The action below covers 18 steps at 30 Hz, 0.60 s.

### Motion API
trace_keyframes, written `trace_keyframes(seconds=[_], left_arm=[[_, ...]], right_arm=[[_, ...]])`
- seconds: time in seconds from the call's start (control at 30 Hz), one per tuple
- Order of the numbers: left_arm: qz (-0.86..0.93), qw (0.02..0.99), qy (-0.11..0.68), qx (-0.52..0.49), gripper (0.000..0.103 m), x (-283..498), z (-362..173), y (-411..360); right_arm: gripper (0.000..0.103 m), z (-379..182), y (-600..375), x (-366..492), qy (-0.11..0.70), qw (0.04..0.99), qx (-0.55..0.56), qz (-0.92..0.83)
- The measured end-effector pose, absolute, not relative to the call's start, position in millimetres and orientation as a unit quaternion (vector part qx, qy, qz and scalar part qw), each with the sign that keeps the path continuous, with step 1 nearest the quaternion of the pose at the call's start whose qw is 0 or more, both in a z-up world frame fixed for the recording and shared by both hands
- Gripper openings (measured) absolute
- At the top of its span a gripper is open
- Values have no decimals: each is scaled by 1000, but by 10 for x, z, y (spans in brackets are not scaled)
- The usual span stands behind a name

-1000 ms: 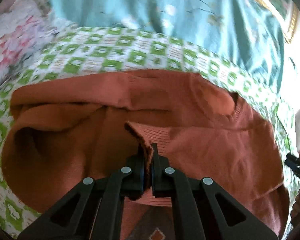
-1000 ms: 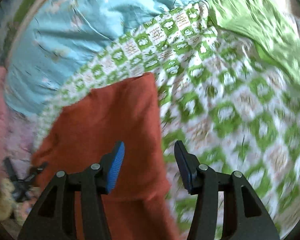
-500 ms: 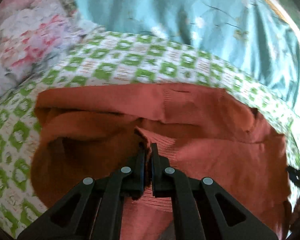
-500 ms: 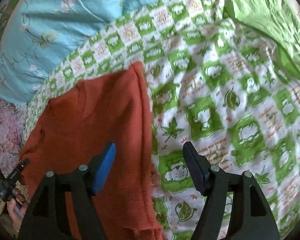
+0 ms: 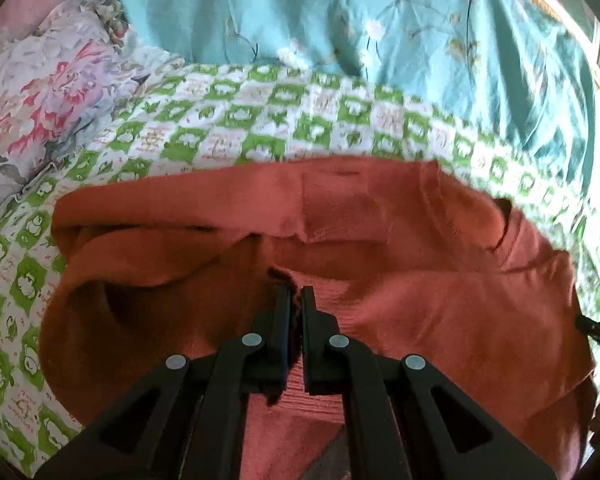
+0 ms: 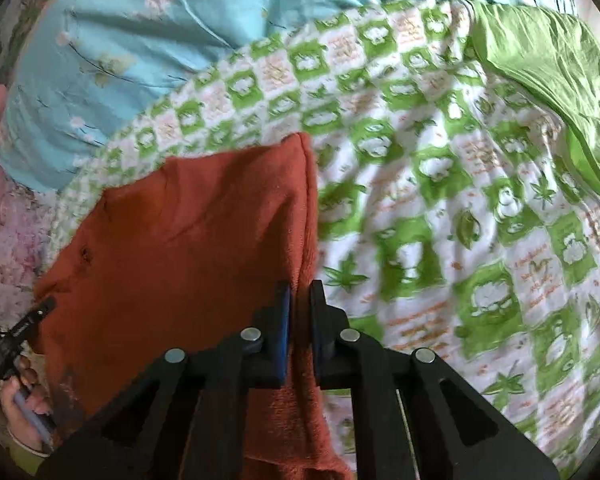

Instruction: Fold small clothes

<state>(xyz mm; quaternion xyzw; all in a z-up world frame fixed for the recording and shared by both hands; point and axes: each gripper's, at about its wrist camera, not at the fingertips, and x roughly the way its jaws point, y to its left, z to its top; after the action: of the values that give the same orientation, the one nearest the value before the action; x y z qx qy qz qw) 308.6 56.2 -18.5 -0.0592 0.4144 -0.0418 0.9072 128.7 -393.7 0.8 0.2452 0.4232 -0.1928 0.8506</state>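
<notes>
A rust-orange knitted sweater (image 5: 420, 288) lies on a green-and-white checked blanket (image 5: 260, 120). My left gripper (image 5: 296, 294) is shut on a ribbed edge of the sweater, held over its middle, with a fold of cloth bunched to the left. In the right wrist view the sweater (image 6: 188, 248) fills the lower left. My right gripper (image 6: 299, 298) is shut on the sweater's right edge, where it meets the blanket (image 6: 440, 208).
A turquoise flowered quilt (image 5: 380, 28) lies behind the blanket. A floral pillow (image 5: 48, 88) sits at the left. A plain green cover (image 6: 548, 72) lies at the far right. The person's other hand and gripper (image 6: 16, 344) show at the lower left.
My right gripper was open a second ago and has closed on the sweater's right edge. My left gripper kept its hold and the view shifted slightly over the sweater.
</notes>
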Motion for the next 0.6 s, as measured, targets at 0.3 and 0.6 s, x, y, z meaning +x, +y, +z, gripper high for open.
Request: trace_keyframes(seconds=[0.3, 0.6], left_arm=[[-56, 904, 422, -38, 5, 2932, -176, 696], [-65, 910, 409, -15, 29, 2811, 111, 984]], right_arm=[[65, 186, -3783, 1059, 387, 861, 266, -197], [65, 208, -3247, 909, 381, 862, 322, -93]])
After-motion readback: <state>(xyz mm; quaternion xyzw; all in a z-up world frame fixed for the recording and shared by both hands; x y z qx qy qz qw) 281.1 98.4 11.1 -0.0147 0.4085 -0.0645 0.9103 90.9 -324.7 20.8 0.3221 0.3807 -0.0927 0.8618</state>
